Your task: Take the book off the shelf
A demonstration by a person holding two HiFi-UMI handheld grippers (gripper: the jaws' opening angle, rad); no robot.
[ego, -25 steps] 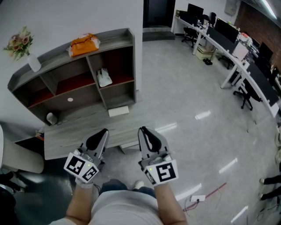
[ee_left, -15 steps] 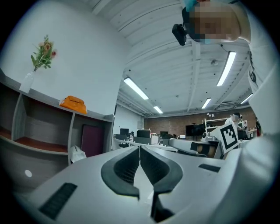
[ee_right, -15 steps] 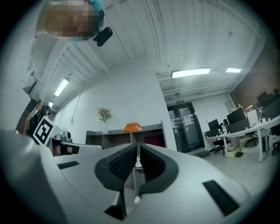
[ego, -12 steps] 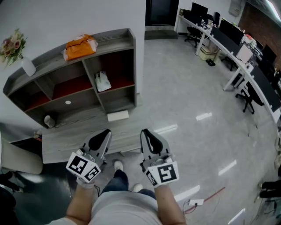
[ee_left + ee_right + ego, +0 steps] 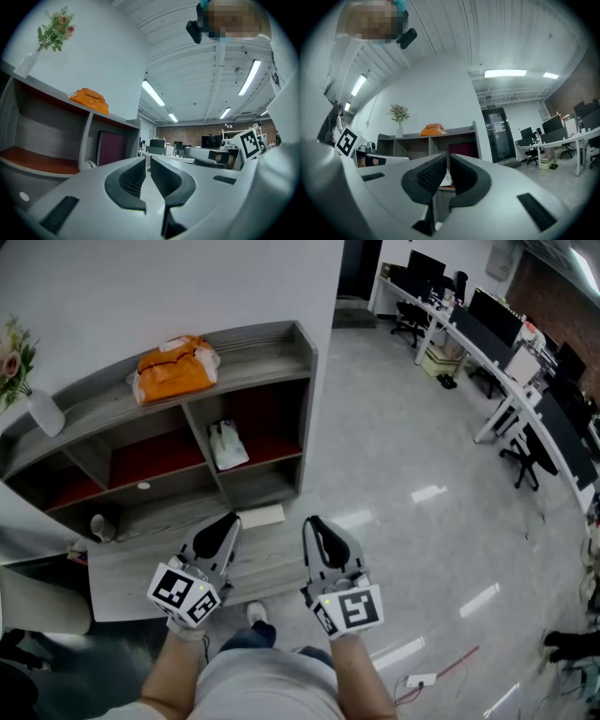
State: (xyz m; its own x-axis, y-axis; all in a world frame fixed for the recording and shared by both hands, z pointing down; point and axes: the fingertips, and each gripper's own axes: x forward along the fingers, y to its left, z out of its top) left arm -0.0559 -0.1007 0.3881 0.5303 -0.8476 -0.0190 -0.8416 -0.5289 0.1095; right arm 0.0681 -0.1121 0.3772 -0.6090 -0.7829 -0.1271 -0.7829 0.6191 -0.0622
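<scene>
Open floor (image 5: 403,427) right of shelf (image 5: 262,341)

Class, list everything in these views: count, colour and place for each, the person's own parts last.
Shelf unit: one, grey with red inside, against the white wall.
Bag: one, orange, on the shelf top.
Vase of flowers: one, white, shelf top's left end.
White object: one, upper right compartment.
Flat white item: one, on the grey ledge below.
Small object: one, pale, ledge's left end.
Desks with monitors: a row, white and black, far right.
Left claw: one, grey, shut, empty.
Right claw: one, grey, shut, empty.
</scene>
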